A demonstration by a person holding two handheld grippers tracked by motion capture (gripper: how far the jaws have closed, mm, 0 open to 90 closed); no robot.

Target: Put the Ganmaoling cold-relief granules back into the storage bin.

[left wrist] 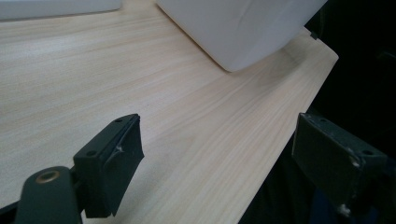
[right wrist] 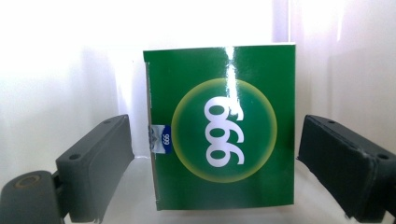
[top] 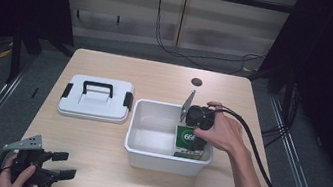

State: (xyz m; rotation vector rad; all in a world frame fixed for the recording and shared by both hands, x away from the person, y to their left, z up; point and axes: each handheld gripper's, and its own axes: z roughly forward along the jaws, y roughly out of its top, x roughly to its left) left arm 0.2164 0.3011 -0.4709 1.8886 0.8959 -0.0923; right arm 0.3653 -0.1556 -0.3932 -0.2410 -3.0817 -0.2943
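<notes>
My right tongs (right wrist: 205, 163) are open around the green box (right wrist: 224, 126) sitting in the white bin (top: 164, 161), near corner. Probably mid drop-off or pickup, so next is squeezing or lifting away. Left tongs (left wrist: 215, 158) open, idle over the table (left wrist: 93, 84).

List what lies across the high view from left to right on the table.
left gripper → white lid with black handle → white bin → green box inside the bin's right end, with the right gripper over it.
</notes>
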